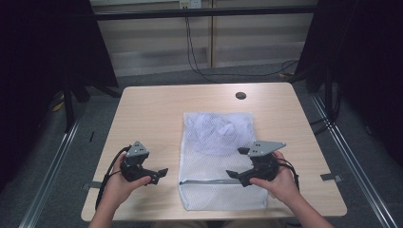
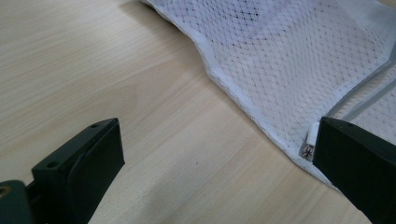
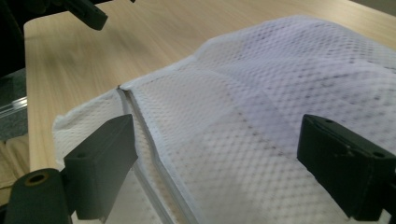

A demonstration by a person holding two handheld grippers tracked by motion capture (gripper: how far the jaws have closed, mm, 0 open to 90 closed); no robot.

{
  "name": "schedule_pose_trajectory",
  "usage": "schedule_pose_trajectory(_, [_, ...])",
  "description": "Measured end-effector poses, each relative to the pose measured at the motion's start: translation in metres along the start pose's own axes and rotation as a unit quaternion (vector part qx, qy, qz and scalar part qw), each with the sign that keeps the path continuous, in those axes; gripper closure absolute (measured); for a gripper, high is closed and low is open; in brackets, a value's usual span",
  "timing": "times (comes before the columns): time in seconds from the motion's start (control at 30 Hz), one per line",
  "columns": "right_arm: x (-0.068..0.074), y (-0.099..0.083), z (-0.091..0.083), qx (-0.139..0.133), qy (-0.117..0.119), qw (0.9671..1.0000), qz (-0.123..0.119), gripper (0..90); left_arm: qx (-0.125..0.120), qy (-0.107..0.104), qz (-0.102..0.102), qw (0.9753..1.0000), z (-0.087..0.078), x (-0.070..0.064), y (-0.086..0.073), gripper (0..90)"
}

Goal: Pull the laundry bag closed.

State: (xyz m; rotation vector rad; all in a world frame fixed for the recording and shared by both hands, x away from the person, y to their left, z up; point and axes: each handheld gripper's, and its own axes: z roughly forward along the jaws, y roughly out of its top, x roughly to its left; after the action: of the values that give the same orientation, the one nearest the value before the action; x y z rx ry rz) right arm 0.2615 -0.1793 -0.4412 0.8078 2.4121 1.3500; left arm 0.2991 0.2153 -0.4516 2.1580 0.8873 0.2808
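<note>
White mesh, a laundry bag (image 1: 221, 159) lies flat on the pale wooden table (image 1: 152, 114), something bundled inside its far half, its grey zipper (image 1: 209, 181) running across near my edge. My left gripper (image 1: 159, 175) hovers released just beside the bag's left edge, near the zipper's end (image 2: 309, 147). My right gripper (image 1: 237, 164) hangs above the bag, jaws spread wide, grasping nothing.

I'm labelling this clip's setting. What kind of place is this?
Probably a lab recording station: a light wooden table between black curtains, cables down the back wall, and a white mesh laundry bag.
</note>
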Motion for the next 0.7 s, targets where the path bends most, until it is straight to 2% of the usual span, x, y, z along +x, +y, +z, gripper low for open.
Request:
schedule_pose_trajectory(0.07, [0.006, 0.006, 0.01, 0.001, 0.005, 1.0, -0.008, 11.4, -0.002, 0.001, 0.0, 1.0, -0.001, 0.001, 0.0, 1.4])
schedule_pose_trajectory(0.37, [0.017, 0.019, 0.033, 0.008, 0.03, 0.9995, -0.01, 11.6, -0.005, -0.001, -0.004, 1.0, -0.003, 0.002, -0.001, 1.4])
schedule_pose_trajectory(0.7, [0.027, 0.028, 0.05, 0.017, 0.039, 0.9989, -0.019, 12.0, -0.005, 0.001, -0.006, 1.0, -0.004, 0.004, -0.001, 1.4])
